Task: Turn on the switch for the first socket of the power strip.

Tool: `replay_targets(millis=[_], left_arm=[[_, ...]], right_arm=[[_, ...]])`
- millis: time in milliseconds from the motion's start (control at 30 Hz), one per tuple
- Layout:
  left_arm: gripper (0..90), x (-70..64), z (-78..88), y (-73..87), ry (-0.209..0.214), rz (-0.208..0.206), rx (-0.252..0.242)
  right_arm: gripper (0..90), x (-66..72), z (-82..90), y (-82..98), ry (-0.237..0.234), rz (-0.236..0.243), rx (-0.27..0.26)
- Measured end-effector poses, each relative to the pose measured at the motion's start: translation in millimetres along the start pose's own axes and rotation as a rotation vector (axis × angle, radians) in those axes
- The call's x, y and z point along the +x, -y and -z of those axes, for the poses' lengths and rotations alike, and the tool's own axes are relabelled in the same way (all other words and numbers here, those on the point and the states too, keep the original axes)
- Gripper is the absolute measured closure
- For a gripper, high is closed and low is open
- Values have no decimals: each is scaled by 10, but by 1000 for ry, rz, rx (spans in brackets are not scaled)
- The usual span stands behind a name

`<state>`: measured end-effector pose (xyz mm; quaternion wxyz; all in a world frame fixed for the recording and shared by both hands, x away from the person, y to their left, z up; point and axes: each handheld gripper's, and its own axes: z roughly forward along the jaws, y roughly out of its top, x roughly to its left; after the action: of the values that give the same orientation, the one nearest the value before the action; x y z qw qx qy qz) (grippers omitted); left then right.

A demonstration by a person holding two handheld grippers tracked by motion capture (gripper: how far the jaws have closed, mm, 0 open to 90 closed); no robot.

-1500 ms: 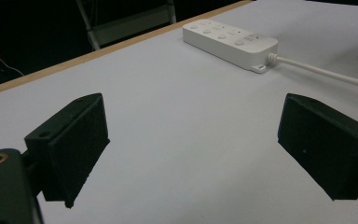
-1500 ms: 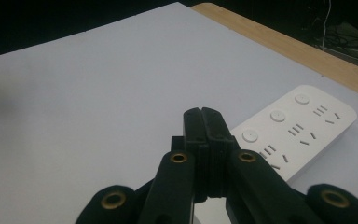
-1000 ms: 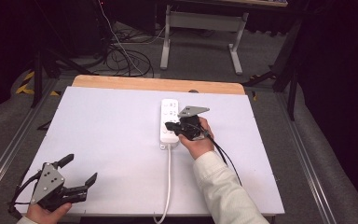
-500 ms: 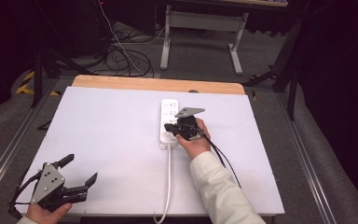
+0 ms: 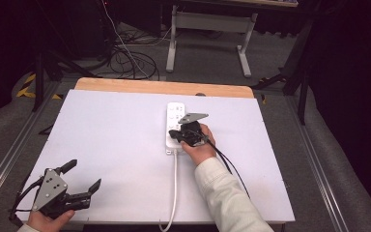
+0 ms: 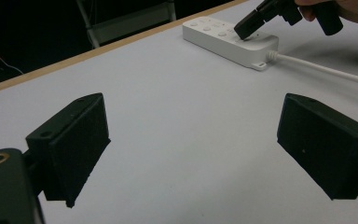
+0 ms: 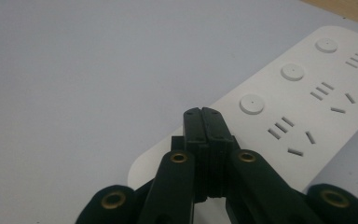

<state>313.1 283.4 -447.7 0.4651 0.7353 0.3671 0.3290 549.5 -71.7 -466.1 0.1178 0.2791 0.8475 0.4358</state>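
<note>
Right gripper point(image 5: 175, 134) jaws pressed together, empty, tips over near end of white plastic power strip point(image 5: 176, 126). Left gripper point(image 5: 83, 177) spread wide, empty, low over pale table point(image 5: 111, 140), well apart.

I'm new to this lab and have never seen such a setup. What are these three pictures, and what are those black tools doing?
A person sits at a white table and holds a hand-held gripper in each hand, a black two-jaw tool with its own small camera. The high view looks down from above the person. The other two views look along each tool's jaws. On the table lies a white power strip with round buttons and a white cord. The right hand-held gripper has its jaws shut with nothing between them and its tip over the near end of the strip, close to a round button. The left hand-held gripper is open, holds nothing, and sits at the near left corner.
</note>
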Motion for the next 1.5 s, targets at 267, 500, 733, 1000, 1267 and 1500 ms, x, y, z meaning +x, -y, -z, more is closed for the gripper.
replay_targets(millis=[267,500,733,1000,1267,1500], left_arm=[[97,-2,0,2,-1,3,3],[97,-4,1,1,-1,2,3],[97,-3,1,0,0,1,3],[97,-9,1,0,-3,3,3],[97,-8,0,1,-3,2,4],[97,-8,0,0,-3,2,3]], right_arm=[[900,17,-10,3,10,11,0],[900,34,-17,8,24,19,2],[900,45,-24,20,31,17,-1],[900,58,-31,27,40,18,-2],[900,54,-35,32,42,12,1],[900,60,-51,32,52,7,-4]])
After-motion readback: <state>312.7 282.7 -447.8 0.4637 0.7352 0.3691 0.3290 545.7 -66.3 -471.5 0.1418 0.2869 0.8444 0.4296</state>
